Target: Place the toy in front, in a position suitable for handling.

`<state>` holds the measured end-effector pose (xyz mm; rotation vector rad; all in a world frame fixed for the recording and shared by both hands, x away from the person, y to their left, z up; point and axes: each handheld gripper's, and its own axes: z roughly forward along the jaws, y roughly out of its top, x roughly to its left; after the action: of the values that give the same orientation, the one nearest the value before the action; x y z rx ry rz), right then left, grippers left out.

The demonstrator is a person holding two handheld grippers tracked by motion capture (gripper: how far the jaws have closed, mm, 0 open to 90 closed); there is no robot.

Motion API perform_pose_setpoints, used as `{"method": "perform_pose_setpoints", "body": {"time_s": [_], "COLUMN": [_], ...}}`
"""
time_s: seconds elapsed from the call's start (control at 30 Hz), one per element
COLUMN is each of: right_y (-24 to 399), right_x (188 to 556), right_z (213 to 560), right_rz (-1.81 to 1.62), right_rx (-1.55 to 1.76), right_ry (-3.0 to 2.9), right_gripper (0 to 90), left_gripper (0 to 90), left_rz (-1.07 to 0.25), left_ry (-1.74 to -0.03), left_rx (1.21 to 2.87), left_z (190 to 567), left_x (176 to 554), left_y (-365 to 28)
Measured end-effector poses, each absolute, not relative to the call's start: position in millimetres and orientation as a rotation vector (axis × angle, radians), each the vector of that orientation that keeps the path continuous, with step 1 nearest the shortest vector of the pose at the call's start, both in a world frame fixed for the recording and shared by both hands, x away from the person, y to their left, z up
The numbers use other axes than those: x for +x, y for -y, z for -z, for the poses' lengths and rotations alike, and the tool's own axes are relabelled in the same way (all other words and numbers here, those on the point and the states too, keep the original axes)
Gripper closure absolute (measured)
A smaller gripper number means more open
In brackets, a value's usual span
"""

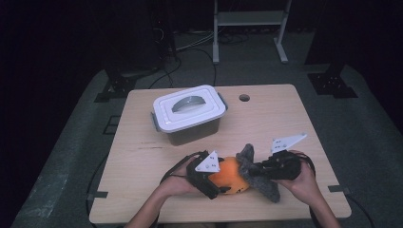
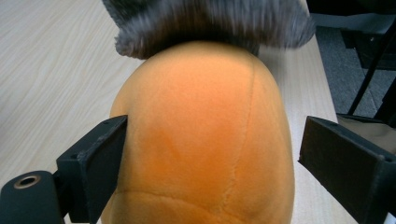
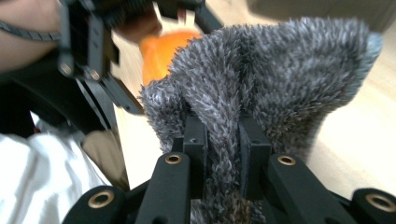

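With the right gripper (image 3: 223, 144) pinched on the grey fuzzy cover (image 3: 280, 74) and the left gripper (image 2: 210, 154) spread around the orange plush (image 2: 205, 140), just in front of the lidded container (image 1: 189, 114), that fuzz grip is probably best kept firm.

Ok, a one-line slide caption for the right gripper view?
Right gripper shut on grey fuzzy fabric, with the orange plush behind it.

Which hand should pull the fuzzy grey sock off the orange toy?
The right. Its hand-held gripper is already shut on the grey sock. The left hand-held gripper straddles the orange toy, one jaw touching, the other apart.
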<state>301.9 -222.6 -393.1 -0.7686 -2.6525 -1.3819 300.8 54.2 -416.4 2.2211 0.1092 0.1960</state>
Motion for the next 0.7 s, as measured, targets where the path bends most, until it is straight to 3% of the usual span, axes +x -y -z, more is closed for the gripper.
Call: {"method": "perform_pose_setpoints", "body": {"time_s": [0.23,0.7], "right_y": [222,220], "right_x": [303,302], "right_z": [408,407], "right_rz": [1.339,1.330], "right_rx": [-0.771,-0.775], "right_ry": [2.618,2.637], "right_gripper": [75.8,75.6], "left_gripper": [3.0,2.2], "left_rz": [-0.138,-0.196], "left_ry": [-0.090,-0.099], "left_rx": [2.213,2.221], "left_z": [416,420], "left_x": [299,296], "left_y": [-52,-48]}}
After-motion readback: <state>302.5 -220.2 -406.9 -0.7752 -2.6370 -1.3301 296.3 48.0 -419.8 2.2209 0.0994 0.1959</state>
